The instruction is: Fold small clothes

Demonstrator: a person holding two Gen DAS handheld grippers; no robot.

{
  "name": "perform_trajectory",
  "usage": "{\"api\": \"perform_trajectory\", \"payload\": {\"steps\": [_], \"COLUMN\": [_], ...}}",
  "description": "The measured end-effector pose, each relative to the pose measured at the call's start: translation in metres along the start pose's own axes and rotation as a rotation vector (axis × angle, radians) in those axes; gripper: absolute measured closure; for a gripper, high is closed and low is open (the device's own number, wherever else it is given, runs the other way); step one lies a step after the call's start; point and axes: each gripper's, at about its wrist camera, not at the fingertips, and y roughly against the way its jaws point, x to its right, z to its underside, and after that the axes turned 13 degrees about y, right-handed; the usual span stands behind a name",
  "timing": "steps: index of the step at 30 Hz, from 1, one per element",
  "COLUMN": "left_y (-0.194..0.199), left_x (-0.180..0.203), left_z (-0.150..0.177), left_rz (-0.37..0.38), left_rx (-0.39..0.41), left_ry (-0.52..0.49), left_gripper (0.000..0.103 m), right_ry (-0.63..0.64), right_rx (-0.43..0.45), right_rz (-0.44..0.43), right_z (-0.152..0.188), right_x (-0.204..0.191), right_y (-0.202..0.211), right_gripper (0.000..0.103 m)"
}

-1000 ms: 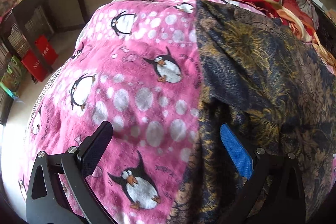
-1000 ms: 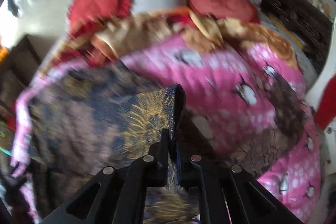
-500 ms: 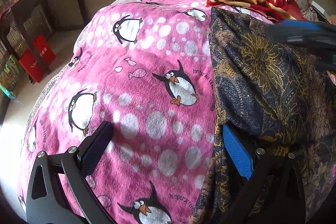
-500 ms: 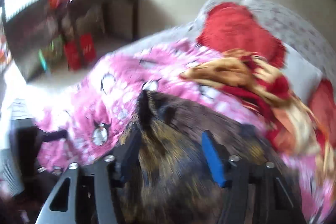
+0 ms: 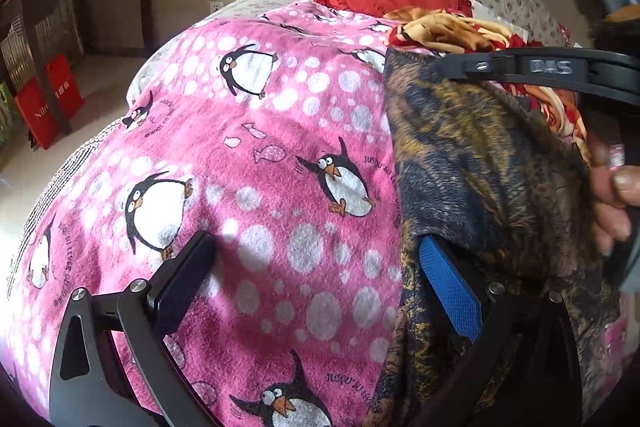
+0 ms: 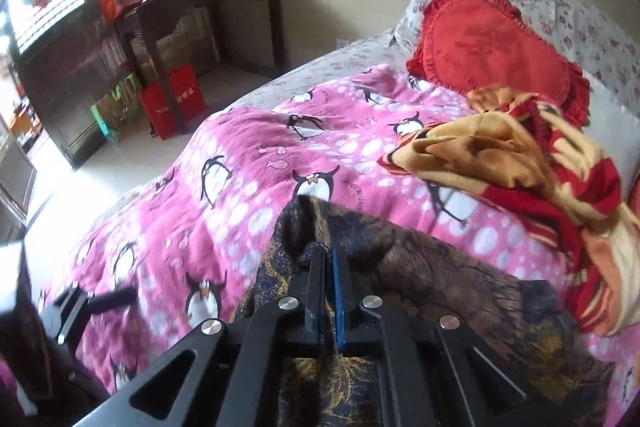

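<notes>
A dark navy and gold patterned garment (image 5: pixel 472 163) lies on a pink penguin blanket (image 5: pixel 256 163) on the bed. My left gripper (image 5: pixel 316 279) is open, low over the blanket, its blue finger at the garment's left edge. My right gripper (image 6: pixel 328 263) is shut on the garment's far left corner (image 6: pixel 308 223), fabric bunched between the fingers. In the left wrist view the right gripper's body (image 5: pixel 540 71) and the person's hand (image 5: pixel 612 195) reach across the garment's top right. The garment also shows in the right wrist view (image 6: pixel 460 291).
A red heart cushion (image 6: pixel 492 47) and floral pillows lie at the head of the bed. A crumpled orange and red blanket (image 6: pixel 532 155) sits beside the garment. A dark wooden table (image 6: pixel 200 11) and red bags (image 6: pixel 172 103) stand on the floor left of the bed.
My right gripper swung across to the garment's far left corner, opened, then shut on it. My left gripper stayed open over the blanket and shifted a little.
</notes>
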Motion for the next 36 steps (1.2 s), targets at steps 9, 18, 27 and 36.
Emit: {"api": "perform_trajectory", "payload": {"steps": [9,18,27,36], "left_y": [0.011,0.008,-0.017,-0.013], "left_x": [-0.001,0.012,0.018,0.02], "left_z": [-0.008,-0.016,-0.014,-0.014], "left_rz": [-0.002,-0.018,-0.114,-0.121], "left_rx": [0.007,0.018,-0.025,-0.022], "left_ry": [0.015,0.01,-0.052,-0.048], "left_gripper": [0.001,0.001,0.0,0.001], "right_ry": [-0.089,-0.066,-0.213,-0.191], "right_rx": [0.0,0.013,0.022,0.02], "right_rz": [-0.007,-0.106,-0.003,-0.056], "right_z": [0.004,0.02,0.007,0.058], "right_x": [-0.002,-0.015,0.022,0.007], "right_y": [-0.018,-0.003,-0.037,0.025], "right_gripper": [0.1,0.099,0.1,0.098]}}
